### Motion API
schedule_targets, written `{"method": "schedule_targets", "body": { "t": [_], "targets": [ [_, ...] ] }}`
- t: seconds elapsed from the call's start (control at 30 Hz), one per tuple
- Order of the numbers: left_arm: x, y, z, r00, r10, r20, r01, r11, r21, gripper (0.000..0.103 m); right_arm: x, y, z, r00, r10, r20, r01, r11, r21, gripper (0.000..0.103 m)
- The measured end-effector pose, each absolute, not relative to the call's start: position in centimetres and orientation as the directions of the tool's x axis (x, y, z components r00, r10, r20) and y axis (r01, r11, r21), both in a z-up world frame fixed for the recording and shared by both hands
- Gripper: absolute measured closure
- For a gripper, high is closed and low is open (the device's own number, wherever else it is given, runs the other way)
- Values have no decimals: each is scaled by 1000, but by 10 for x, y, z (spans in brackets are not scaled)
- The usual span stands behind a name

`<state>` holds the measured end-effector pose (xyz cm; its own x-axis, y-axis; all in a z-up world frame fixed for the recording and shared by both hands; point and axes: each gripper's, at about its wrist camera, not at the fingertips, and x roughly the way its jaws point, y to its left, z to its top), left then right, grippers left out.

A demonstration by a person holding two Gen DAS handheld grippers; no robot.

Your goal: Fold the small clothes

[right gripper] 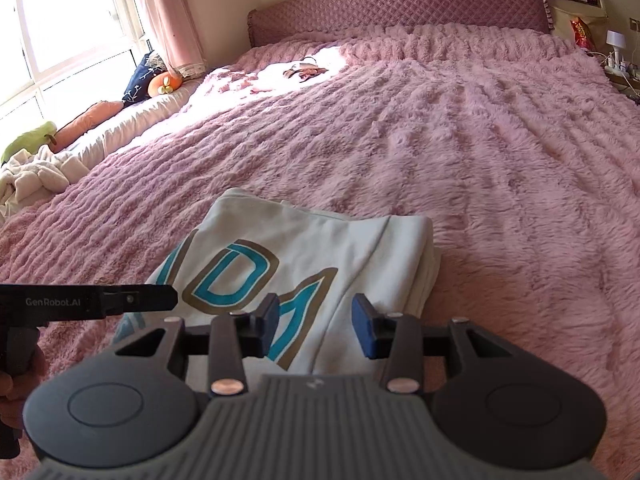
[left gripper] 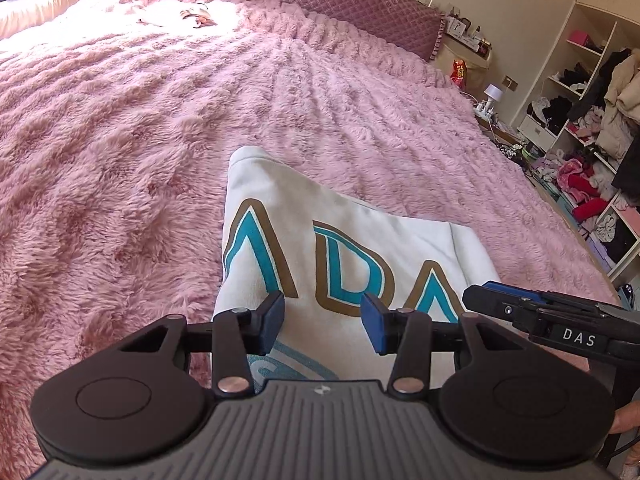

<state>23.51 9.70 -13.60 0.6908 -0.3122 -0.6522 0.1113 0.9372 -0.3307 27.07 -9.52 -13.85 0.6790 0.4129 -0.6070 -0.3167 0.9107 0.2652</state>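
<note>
Daylight is pouring in through the window (right gripper: pixel 48 28) on my left, blowing out a patch of the pink blanket (right gripper: pixel 440 152) near the headboard. Fisheye is bending both frames' edges; corners are going dark; my tools' nearest parts are blurring slightly.

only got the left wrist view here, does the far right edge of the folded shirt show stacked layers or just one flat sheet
Observer: Stacked layers. The right wrist view shows several folded edges piled at the right side of the white shirt.
Operator: is my right hand-held gripper open
Observer: Yes, the right hand-held gripper is open, its blue pads apart above the shirt's near edge.
Operator: anything left of the bed i can't see
Observer: A crumpled pile of pale clothes lies by the window, beyond the pink blanket.
</note>
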Motion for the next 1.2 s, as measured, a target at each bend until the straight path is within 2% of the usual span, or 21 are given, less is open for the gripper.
{"method": "schedule_targets", "body": {
  "t": [0.23, 0.47, 0.57, 0.67, 0.8, 0.93, 1.0, 1.07, 1.2],
  "targets": [
    [241, 103, -156, 668, -337, -663, 107, 926, -363, 53, 289, -101, -167, 646, 414, -641, -276, 910, 309, 67],
    [260, 103, -126, 725, -329, -605, 141, 931, -338, 51, 304, -113, -144, 720, 421, -552, -266, 902, 341, 61],
    [285, 104, -131, 703, -326, -631, 119, 930, -348, 51, 326, -117, -145, 719, 419, -555, -242, 899, 365, 61],
    [303, 107, -146, 658, -316, -683, 72, 930, -361, 53, 346, -120, -156, 690, 409, -597, -206, 902, 380, 61],
    [304, 107, -159, 643, -318, -696, 73, 931, -358, 54, 352, -115, -168, 675, 377, -635, -210, 922, 324, 61],
    [293, 105, -143, 659, -291, -694, 63, 940, -334, 54, 344, -113, -156, 686, 363, -630, -211, 929, 305, 60],
    [282, 102, -127, 681, -278, -678, 67, 945, -321, 53, 330, -113, -139, 704, 366, -609, -213, 926, 311, 59],
    [268, 98, -108, 699, -256, -668, 63, 952, -299, 50, 311, -111, -120, 722, 356, -594, -211, 930, 301, 51],
    [236, 88, -76, 710, -228, -666, 52, 960, -274, 40, 265, -98, -87, 752, 333, -569, -229, 941, 248, 40]
  ]
}}
